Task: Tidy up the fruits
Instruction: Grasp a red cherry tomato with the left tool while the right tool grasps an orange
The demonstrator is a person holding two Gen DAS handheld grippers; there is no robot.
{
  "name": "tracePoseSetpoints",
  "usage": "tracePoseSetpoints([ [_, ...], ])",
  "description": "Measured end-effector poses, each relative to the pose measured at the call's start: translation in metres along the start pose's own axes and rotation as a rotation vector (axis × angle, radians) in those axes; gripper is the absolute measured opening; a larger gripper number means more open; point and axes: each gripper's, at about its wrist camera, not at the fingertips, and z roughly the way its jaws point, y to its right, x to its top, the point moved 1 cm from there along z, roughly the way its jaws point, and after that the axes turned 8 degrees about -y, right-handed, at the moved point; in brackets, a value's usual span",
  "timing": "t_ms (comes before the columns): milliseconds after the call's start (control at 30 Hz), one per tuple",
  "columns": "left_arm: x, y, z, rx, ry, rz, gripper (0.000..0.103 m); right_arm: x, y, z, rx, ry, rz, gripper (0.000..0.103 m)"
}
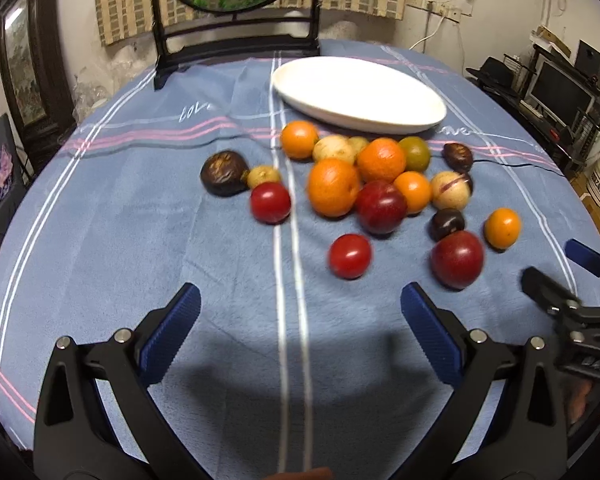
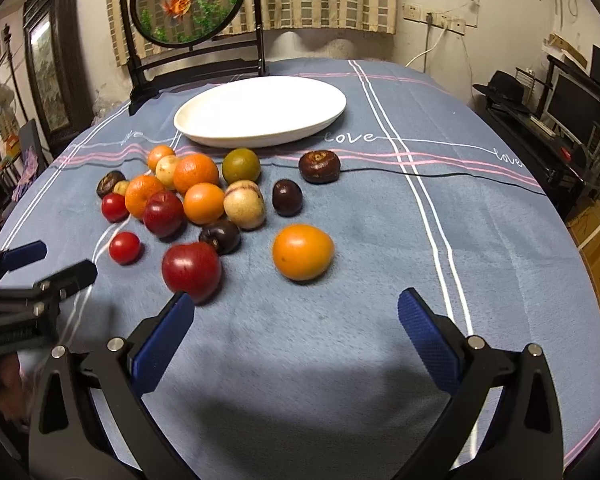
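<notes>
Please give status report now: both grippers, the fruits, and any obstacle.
Left gripper and right gripper: jaws open, empty, above the cloth. Fruits all loose on tablecloth; white plate empty. Nothing blocking.

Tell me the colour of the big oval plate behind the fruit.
The plate is plain white, with nothing on it. It shows best in the right wrist view.
</notes>
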Motion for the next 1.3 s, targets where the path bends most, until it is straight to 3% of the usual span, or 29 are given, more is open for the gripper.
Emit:
tracePoseSetpoints([
  [133,-0.001,-0.006,0.014,-0.03,-0.033,-0.042,0.101,-0.007,0.013,0.0,0.039,-0.001,0.007,0.102],
  [300,0.01,0.015,0.021,-0.004,-0.021,0.023,0.101,-0.008,0.022,0.003,0.102,-0.008,0.032,0.102],
  [333,0.012,0.018,0.024,-0.007,-0.023,0.033,0.097,-0.008,0.023,0.003,0.111,-0.006,0.03,0.102],
  [433,0.02,0.029,0.035,-0.015,-0.048,0.067,0.066,-0.007,0.022,0.0,0.12,0.0,0.01,0.102],
  [500,0.024,0.031,0.044,-0.028,-0.078,0.067,0.056,-0.008,0.022,-0.002,0.121,0.006,-0.005,0.102],
  [567,0.025,0.029,0.045,-0.01,-0.065,0.06,0.038,-0.007,0.024,-0.004,0.113,0.01,-0.007,0.102],
  [633,0.027,0.028,0.041,-0.034,-0.045,0.071,0.027,-0.005,0.025,-0.004,0.108,0.007,-0.015,0.102],
  [733,0.026,0.026,0.035,-0.04,-0.03,0.083,0.027,0.001,0.021,0.002,0.069,-0.035,-0.071,0.102],
  [833,0.023,0.022,0.032,-0.053,-0.03,0.074,0.027,0.008,0.02,0.013,-0.071,-0.082,-0.138,0.102],
  [900,0.022,0.019,0.03,-0.064,-0.026,0.067,0.027,0.015,0.02,0.017,-0.061,-0.09,-0.162,0.102],
  [1000,0.02,0.015,0.031,-0.075,-0.031,0.052,0.027,0.024,0.01,0.027,-0.067,-0.112,-0.221,0.093],
  [1100,0.019,0.012,0.03,-0.083,-0.036,0.048,0.027,0.03,0.002,0.044,-0.073,-0.152,-0.24,0.063],
  [1133,0.019,0.012,0.029,-0.086,-0.033,0.05,0.027,0.032,0.001,0.05,-0.054,-0.168,-0.246,0.048],
  [1200,0.018,0.01,0.027,-0.09,-0.029,0.056,0.027,0.034,-0.002,0.053,-0.028,-0.164,-0.245,0.042],
  [1300,0.02,0.006,0.025,-0.1,-0.033,0.059,0.027,0.035,-0.004,0.045,0.029,-0.154,-0.257,0.042],
])
